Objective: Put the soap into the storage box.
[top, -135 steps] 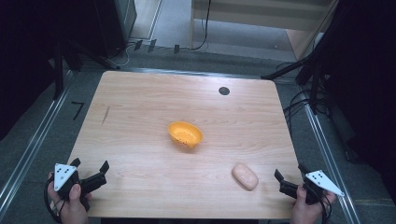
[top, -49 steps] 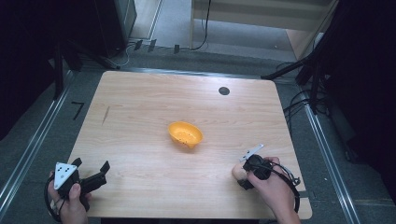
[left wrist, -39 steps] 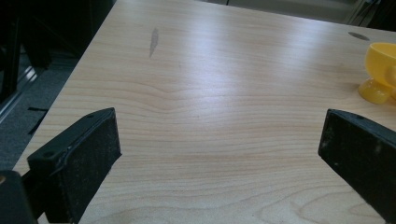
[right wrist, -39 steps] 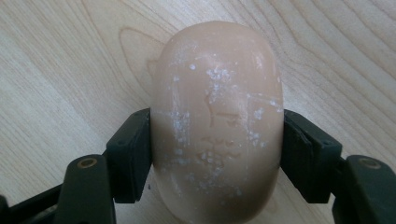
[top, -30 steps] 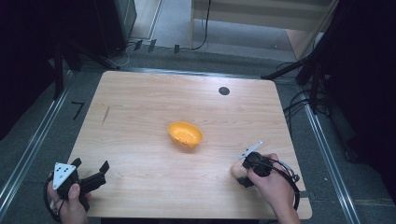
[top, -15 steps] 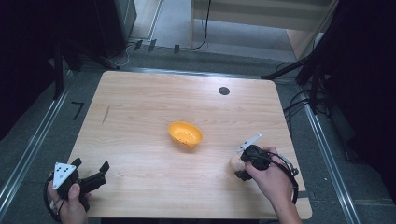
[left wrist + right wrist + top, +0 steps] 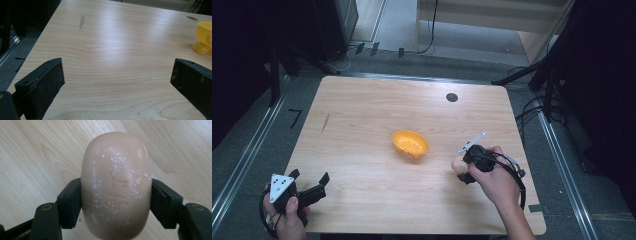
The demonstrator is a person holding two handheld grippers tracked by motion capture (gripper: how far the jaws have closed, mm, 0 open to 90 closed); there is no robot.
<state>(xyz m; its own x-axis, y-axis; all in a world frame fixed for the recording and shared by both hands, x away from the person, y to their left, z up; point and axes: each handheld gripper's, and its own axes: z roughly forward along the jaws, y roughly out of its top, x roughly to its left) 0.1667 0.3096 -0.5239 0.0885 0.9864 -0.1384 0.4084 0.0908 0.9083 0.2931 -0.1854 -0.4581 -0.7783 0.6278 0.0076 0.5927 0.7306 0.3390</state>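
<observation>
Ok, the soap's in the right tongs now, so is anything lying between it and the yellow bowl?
Nothing visible. The soap is clamped in the right tongs, and only bare table lies between it and the bowl.

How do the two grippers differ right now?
The right gripper is shut on the soap, one jaw on each side; the left gripper is open and holds nothing. The right one sits to the right of the yellow bowl; the left one sits at the table's near left corner. Both have black jaws.
</observation>
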